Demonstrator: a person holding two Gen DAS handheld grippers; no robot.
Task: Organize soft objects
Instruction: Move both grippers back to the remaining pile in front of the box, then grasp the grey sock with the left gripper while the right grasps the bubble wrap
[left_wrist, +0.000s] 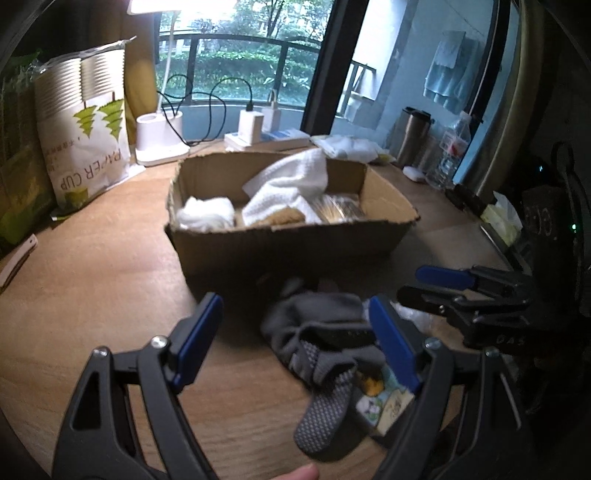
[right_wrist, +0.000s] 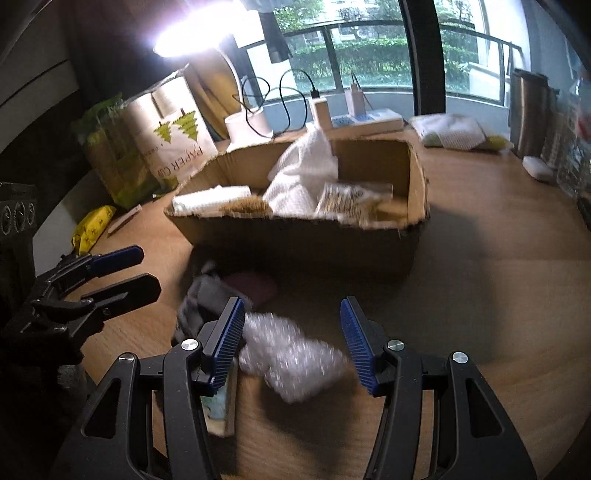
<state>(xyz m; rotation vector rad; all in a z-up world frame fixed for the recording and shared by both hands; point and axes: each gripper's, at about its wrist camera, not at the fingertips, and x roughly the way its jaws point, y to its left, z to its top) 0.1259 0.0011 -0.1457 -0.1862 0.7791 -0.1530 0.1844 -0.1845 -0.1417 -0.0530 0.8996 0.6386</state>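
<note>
I'm hovering both claws over the last loose items, approx. halfway thru sorting. The cardboard box (left_wrist: 280, 236) is already holding a white towel (left_wrist: 291, 184), a white fluffy bundle (left_wrist: 207, 214) & other bits. My left claw (left_wrist: 295, 347) is gaping wide, empty, above the grey sock (left_wrist: 317, 343); my right claw (right_wrist: 291, 343) is spread, empty, around the bubble wrap (right_wrist: 291, 358). Both are lying on the table (left_wrist: 92, 288) just in front of the box.

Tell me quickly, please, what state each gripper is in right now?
Left gripper: open, holding nothing, above the grey gloves.
Right gripper: open, holding nothing, above the bubble wrap.
</note>
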